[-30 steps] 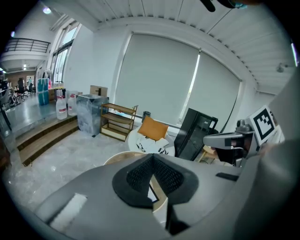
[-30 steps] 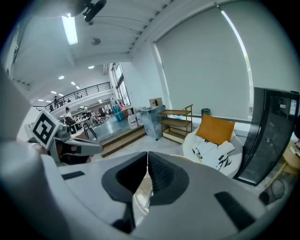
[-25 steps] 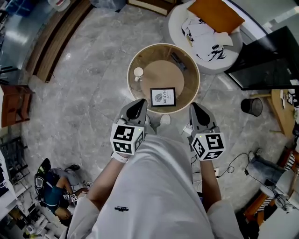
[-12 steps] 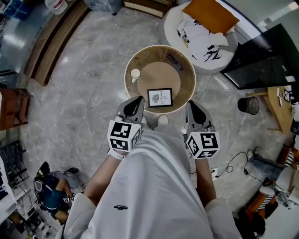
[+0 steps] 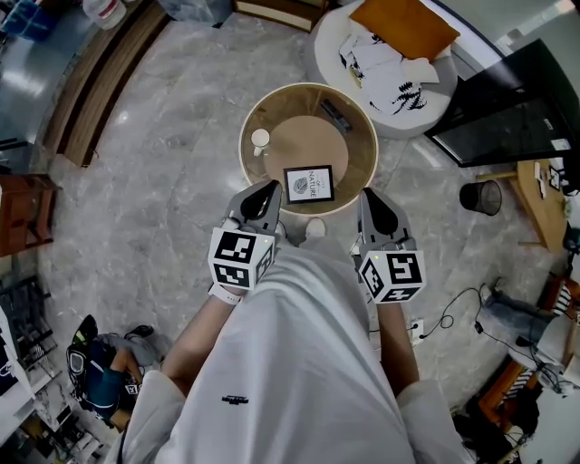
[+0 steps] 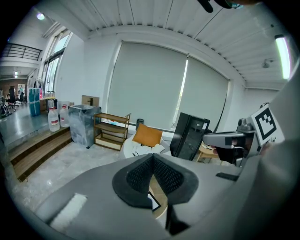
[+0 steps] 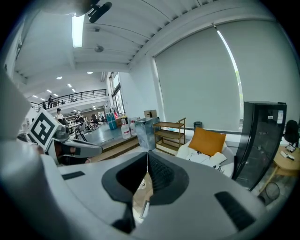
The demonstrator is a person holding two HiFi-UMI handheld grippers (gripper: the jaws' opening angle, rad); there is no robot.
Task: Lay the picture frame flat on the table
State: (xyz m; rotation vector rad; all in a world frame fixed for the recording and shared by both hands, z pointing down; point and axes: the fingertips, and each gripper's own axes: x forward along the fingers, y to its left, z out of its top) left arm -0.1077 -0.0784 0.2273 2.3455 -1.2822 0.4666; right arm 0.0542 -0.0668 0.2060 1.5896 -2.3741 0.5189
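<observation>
A black picture frame with a white print rests near the front rim of a round wooden table; I see its face from above and cannot tell whether it leans or lies flat. My left gripper hovers just left of the frame at the table's near rim, jaws shut and empty. At the rim to the frame's right, my right gripper is likewise shut on nothing. In the left gripper view a corner of the frame peeks out below the closed left gripper. The right gripper shows pads pressed together.
A white cup and a dark flat object sit on the table's far half. Beyond it stands a white round seat with an orange cushion. A black cabinet and a bin stand right. A person crouches lower left.
Both grippers have edged forward toward the table's near rim and stay shut. The frame keeps its place on the table.
</observation>
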